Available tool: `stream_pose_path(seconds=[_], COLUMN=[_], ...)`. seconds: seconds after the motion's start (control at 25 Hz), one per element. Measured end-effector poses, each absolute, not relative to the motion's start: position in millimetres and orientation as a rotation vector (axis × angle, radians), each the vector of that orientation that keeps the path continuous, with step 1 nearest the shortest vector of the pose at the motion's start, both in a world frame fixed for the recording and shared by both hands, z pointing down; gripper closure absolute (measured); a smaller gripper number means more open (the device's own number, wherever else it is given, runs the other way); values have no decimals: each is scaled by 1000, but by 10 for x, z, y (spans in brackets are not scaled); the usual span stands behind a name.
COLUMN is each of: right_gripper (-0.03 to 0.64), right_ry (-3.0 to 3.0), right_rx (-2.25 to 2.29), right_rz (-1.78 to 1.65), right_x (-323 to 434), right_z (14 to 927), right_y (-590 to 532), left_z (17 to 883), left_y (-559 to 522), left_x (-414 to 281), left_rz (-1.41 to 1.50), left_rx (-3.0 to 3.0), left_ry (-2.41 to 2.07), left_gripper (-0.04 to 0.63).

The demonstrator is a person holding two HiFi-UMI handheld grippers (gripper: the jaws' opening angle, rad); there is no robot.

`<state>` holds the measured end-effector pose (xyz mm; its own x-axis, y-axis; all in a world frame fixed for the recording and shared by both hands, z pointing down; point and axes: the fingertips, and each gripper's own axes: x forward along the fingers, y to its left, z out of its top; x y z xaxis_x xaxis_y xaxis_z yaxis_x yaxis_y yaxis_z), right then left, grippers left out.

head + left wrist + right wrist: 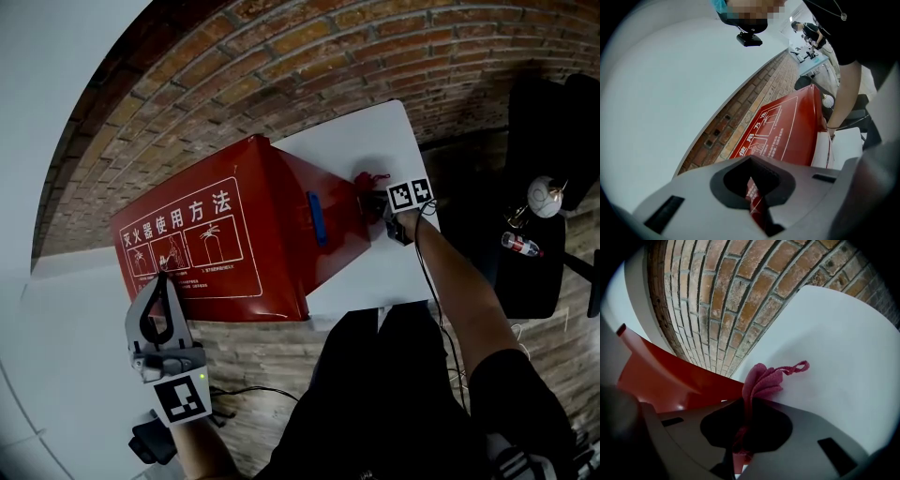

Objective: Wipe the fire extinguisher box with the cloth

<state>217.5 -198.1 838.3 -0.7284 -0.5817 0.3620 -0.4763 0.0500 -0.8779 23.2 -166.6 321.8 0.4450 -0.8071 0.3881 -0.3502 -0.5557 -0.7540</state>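
Your right gripper (380,206), clamped on the cloth (761,380), sits at the right end of the red box (234,239), whose long side runs off to its left, while your left gripper (161,281) is closed empty at the box's front-left edge.

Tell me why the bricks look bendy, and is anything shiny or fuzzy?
Head view: the wide lens bends the bricks and darkens the corners. Left gripper view: the box is sharp, the near jaws fuzzy. Right gripper view: a shiny spot on the box, the cloth clear.
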Motion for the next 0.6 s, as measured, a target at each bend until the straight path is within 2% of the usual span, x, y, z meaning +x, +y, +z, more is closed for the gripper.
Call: stream_pose_path(seconds=[0.6], right_gripper=[561], right_ry=[2143], right_rx=[-973], right_rz=[-1709], right_x=[2224], right_z=[7557], right_y=[-2076], left_z=[3201], left_y=[-1667], left_x=[242], left_rz=[-1001], left_rx=[-2120], left_ry=[984], left_gripper=[584])
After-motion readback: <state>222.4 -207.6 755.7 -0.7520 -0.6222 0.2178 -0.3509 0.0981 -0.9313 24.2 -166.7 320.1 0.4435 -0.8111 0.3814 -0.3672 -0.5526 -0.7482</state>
